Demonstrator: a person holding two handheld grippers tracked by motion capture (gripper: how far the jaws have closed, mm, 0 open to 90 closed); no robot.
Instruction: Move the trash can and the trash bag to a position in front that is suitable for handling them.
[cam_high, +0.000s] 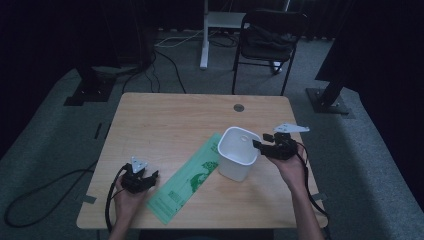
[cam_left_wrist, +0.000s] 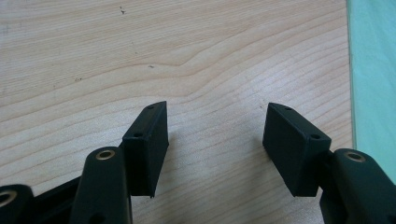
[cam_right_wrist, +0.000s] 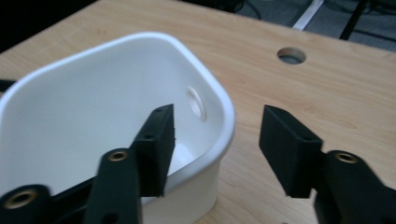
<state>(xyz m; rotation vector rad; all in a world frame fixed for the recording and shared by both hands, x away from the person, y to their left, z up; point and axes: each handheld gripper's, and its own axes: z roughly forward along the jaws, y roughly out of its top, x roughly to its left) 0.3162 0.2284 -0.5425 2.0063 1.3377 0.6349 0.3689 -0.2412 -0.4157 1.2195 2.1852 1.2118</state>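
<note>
Since the right gripper (cam_right_wrist: 215, 154) has its jaws wide open and astride the rim of the white bin (cam_high: 238, 152), one jaw inside and one outside, it should go a little lower before closing, so the wall sits deep between the pads. The bin stands upright on the table (cam_high: 165, 120), touching the green bag (cam_high: 187, 177). The left gripper (cam_left_wrist: 215, 149) also is wide open and holds nothing, just beside the bag's edge.

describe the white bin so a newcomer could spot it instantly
On the light wooden table, look right of centre, just beside the right claw. The white bin stands upright and open-topped, a rounded tub with a small hole near its rim. The green bag lying next to it is flat.
</note>
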